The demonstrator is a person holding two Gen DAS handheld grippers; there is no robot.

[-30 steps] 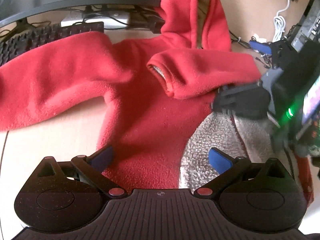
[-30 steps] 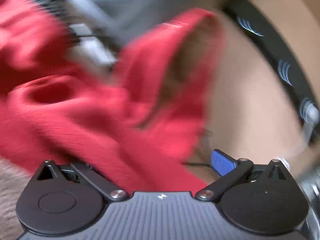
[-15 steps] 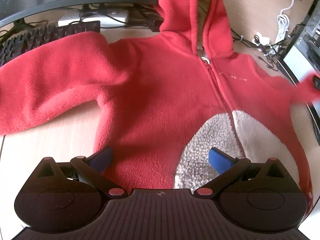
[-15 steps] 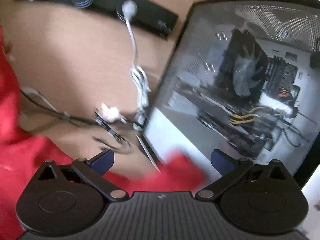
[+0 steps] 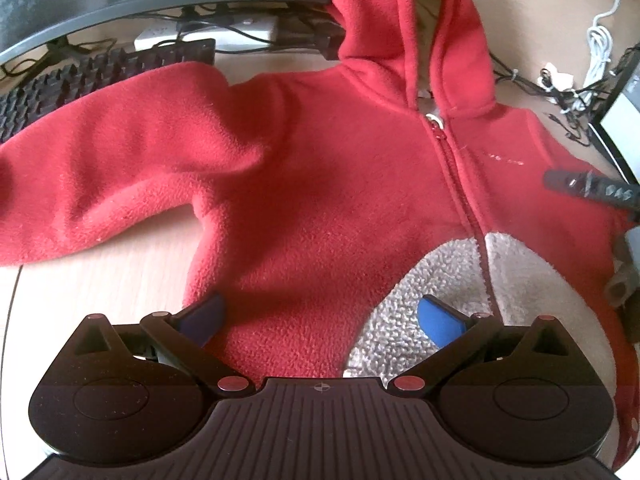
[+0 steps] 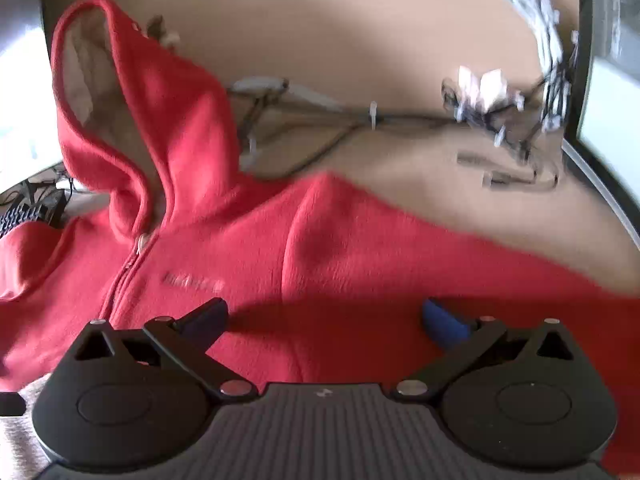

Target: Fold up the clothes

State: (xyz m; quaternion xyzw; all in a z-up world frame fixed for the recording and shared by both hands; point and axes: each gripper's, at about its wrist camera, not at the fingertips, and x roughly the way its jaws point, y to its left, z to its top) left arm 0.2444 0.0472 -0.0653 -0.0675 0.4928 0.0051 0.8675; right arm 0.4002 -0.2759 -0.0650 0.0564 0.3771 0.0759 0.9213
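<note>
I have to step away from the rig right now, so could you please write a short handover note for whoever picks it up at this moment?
Left gripper: open, empty, low over the bottom front of the red hooded fleece, near its grey patch.
Right gripper: open, empty, over the fleece's right chest and sleeve.
Fleece: front up on the wooden desk, zipped, both sleeves spread out, hood pointing towards the keyboard and cables.
Done: garment laid out flat.
Left: no fold shows yet; probably sleeves in first, then hood and body.
</note>
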